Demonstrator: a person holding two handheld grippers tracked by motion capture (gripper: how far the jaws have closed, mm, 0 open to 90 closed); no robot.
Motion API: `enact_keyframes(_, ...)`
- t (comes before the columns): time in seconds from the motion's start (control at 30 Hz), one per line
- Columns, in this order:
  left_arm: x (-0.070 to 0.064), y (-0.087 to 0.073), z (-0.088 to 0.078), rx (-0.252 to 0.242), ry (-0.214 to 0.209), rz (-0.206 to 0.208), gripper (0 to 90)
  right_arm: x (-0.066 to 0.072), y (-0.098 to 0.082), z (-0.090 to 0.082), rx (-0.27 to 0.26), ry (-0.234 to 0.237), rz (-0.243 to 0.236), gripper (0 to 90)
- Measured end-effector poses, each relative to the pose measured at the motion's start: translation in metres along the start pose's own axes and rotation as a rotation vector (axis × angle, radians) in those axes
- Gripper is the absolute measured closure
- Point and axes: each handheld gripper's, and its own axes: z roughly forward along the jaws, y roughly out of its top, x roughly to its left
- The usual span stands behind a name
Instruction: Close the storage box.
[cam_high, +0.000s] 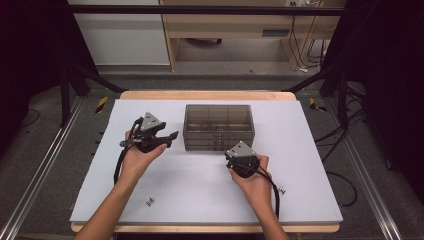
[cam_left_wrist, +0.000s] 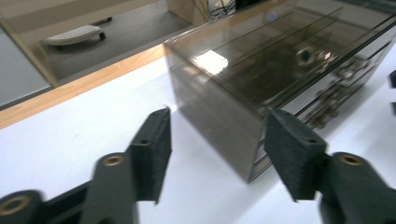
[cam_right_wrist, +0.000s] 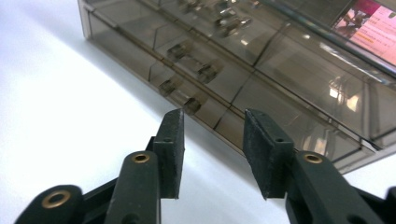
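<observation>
The white surface (cam_high: 300, 165) lies under dim light, with a wooden edge around it and dark floor behind. In the middle stands the smoky clear drawer box (cam_high: 218, 127), its drawer fronts turned to my side.

My left claw (cam_high: 172, 135) is beside the left wall of the box, jaws apart and holding nothing; in the left gripper view the near corner of the box (cam_left_wrist: 252, 116) stands between the two pads, not touched. My right claw (cam_high: 231, 156) hovers just before the lower drawer front, jaws partly apart and empty. In the right gripper view a small drawer handle (cam_right_wrist: 190, 103) sits just above the gap between the pads.

I judge that the step is to steady the box and pull one drawer. To do it well, I should bring the right claw straight onto the handle, level with the drawer, and close only when the handle is fully between the pads. The left claw should press the side wall, so the light box does not slide. Two small screws (cam_high: 149, 202) lie near the front edge, well apart.
</observation>
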Motion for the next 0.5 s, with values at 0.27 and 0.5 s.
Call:
enact_keyframes(0.27,0.005,-0.019,-0.003,0.037,0.042,0.001,20.1,0.018,0.004,0.006,0.069,-0.044,-0.17,57.6)
enact_keyframes(0.5,0.005,-0.032,-0.008,0.048,0.069,0.009,13.6,0.027,0.004,0.008,0.108,-0.083,-0.298,57.5)
